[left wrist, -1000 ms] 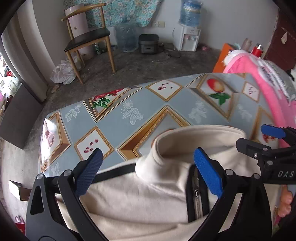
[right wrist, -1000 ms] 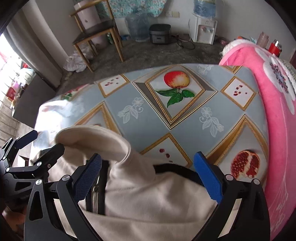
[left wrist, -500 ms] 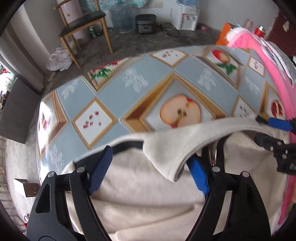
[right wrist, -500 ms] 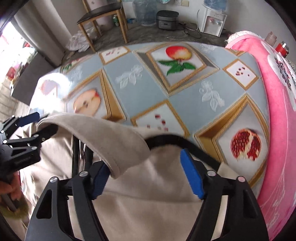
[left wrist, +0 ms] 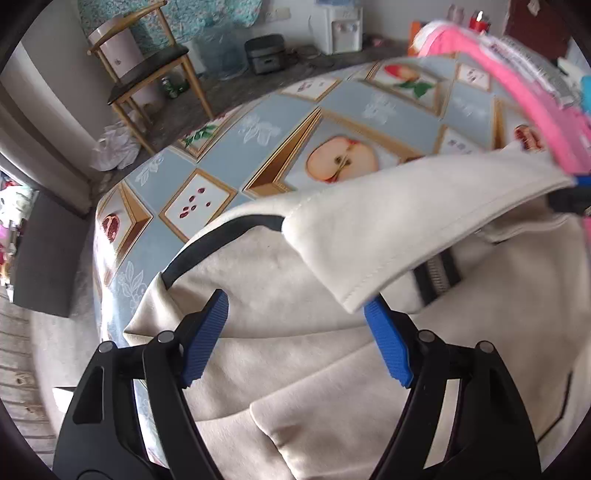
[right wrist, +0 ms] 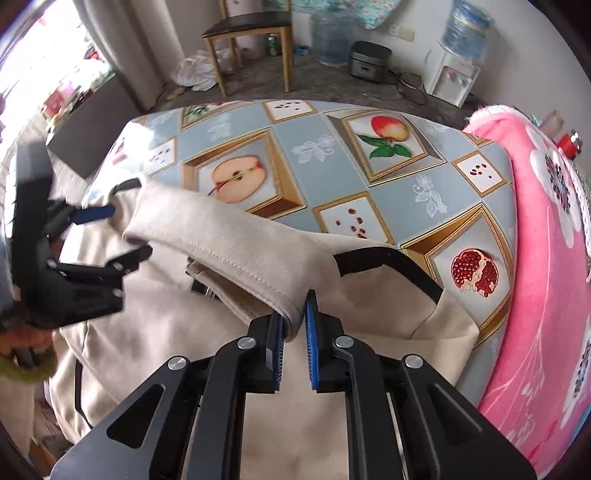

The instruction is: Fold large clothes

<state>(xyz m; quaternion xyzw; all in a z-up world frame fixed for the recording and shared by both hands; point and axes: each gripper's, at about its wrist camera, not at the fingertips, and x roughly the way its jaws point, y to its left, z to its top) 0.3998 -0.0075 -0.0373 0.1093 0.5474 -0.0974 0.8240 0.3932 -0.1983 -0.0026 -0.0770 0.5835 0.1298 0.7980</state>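
Note:
A cream jacket [left wrist: 295, 369] [right wrist: 184, 350] with black trim and a zipper lies on the fruit-patterned tablecloth [right wrist: 332, 166]. Its collar [left wrist: 388, 221] [right wrist: 229, 240] is lifted off the table as a stretched band. My right gripper [right wrist: 293, 314] is closing, and its blue pads pinch the collar's right end. At the right edge of the left wrist view the right gripper [left wrist: 576, 192] holds that end. My left gripper [left wrist: 295, 302] stands wide with jaws closing. The collar's other corner hangs over its right pad and the left pad is clear of it. In the right wrist view the left gripper [right wrist: 107, 229] straddles that end.
A pink flowered blanket [right wrist: 535, 258] [left wrist: 517, 74] lies along the table's right side. Beyond the far edge stand a wooden chair [right wrist: 251, 26], a rice cooker [right wrist: 369, 59] and a water dispenser [right wrist: 454, 74] on the floor. A hand [right wrist: 26, 339] grips the left tool.
The right jaws went from wide open to pinching the collar. The collar rose and stretched between the two grippers, baring the halved-apple print. The left jaws narrowed a little.

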